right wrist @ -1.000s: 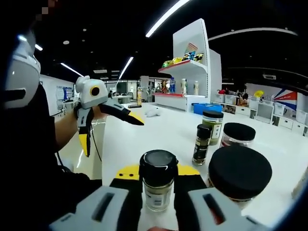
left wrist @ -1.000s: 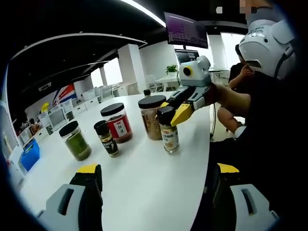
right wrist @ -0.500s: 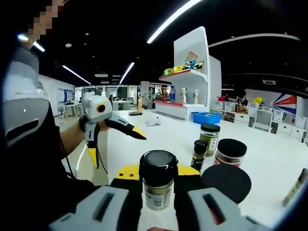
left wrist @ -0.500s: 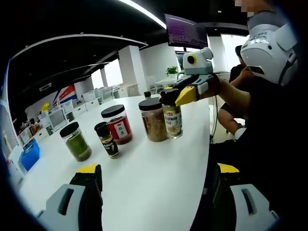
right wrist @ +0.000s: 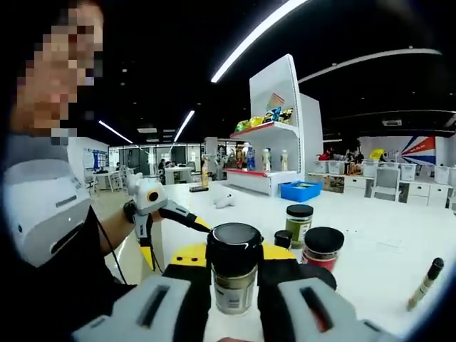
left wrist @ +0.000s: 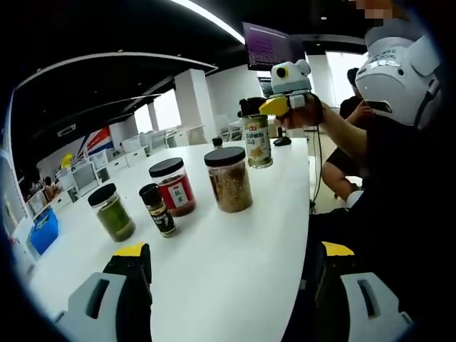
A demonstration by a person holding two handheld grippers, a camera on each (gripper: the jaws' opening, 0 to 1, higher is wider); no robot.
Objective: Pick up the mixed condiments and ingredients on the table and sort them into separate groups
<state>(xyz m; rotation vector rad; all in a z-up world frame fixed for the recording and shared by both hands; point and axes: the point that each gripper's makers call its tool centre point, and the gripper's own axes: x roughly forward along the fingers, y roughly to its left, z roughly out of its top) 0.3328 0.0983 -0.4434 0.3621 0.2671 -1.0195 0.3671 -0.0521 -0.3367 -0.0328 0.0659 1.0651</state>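
Observation:
My right gripper [right wrist: 234, 254] is shut on a small spice shaker [right wrist: 233, 279] with a black cap and pale label. In the left gripper view, that shaker [left wrist: 258, 140] hangs in the right gripper [left wrist: 268, 107], above the table beyond the brown-filled jar [left wrist: 229, 179]. On the white table [left wrist: 235, 263] stand a red-filled jar [left wrist: 172, 187], a small dark pepper bottle [left wrist: 157, 209] and a green-filled jar [left wrist: 112, 211]. My left gripper [left wrist: 231, 281] is open and holds nothing, low over the near table edge. The right gripper view has the left gripper [right wrist: 174, 240] at the left, jaws apart.
A thin stick-like bottle [right wrist: 424, 283] lies on the table at the far right. A white shelf unit [right wrist: 274, 128] with goods and a blue bin [right wrist: 299, 191] stand behind. A person's arm and body [left wrist: 385, 164] line the table's right side.
The right gripper has lifted the shaker off the table and carried it up and farther away, past the brown-filled jar. My left gripper has stayed in place.

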